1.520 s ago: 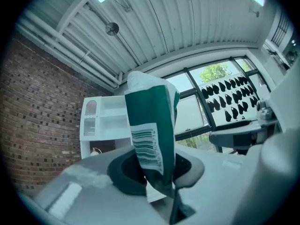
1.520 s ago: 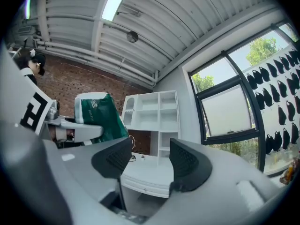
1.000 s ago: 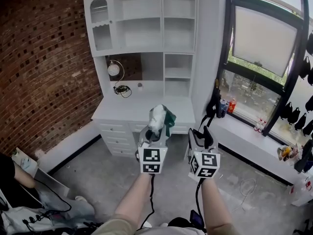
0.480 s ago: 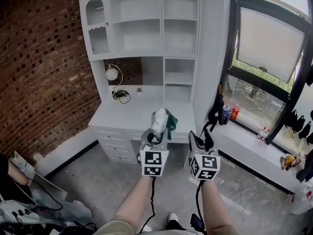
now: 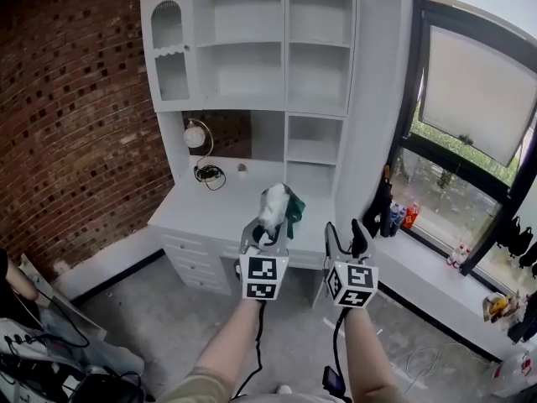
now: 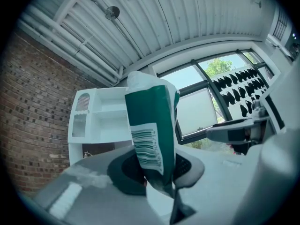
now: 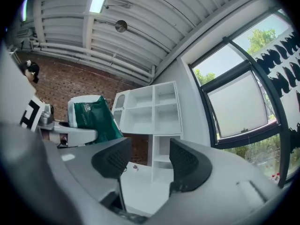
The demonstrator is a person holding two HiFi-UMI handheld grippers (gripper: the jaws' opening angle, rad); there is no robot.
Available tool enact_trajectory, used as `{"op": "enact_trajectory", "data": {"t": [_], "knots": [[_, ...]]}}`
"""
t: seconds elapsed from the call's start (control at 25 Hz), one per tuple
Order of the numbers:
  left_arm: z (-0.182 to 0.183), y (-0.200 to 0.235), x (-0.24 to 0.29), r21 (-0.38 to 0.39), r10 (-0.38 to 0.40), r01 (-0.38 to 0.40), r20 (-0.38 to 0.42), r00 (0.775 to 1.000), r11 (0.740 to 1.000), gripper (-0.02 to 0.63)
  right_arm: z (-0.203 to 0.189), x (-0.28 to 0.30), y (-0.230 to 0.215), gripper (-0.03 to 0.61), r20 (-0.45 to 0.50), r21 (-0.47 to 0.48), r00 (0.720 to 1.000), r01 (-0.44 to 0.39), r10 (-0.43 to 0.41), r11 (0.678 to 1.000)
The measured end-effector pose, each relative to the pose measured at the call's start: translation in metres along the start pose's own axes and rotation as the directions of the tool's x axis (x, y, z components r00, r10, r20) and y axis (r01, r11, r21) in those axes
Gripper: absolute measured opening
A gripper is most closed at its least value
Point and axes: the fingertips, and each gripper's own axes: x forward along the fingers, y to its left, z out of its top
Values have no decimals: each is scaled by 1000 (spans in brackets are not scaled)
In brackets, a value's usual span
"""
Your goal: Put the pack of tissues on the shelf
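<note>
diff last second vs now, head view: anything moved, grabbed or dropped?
Both grippers were carried toward the white shelf unit, which now sits nearer and fills more of the head view; the window has slid right. Nothing grabbed or dropped. Unchanged: the left gripper stays shut on the pack of tissues, and the right gripper stays open and empty beside it.

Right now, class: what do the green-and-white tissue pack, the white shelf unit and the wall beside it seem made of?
Green-and-white tissue pack: probably thin glossy plastic film; it creases and carries a printed barcode.
White shelf unit: likely painted wood or board; smooth matt flat panels.
Wall: bare red brick with visible mortar joints.
</note>
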Motion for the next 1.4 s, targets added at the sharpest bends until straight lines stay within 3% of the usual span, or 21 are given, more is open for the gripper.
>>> {"op": "enact_trajectory", "data": {"t": [0.64, 0.88, 1.4], "knots": [[-42, 8, 82, -16, 1, -2, -56, 998, 1000, 97, -58, 74, -24, 258, -78, 29, 997, -24, 27, 999], [-56, 32, 127, -29, -37, 36, -55, 998, 999, 98, -66, 119, -30, 258, -76, 45, 997, 24, -21, 999], [-38, 69, 230, -6, -144, 144, 27, 989, 990, 98, -50, 212, -50, 258, -10, 36, 992, 126, -126, 991]]}}
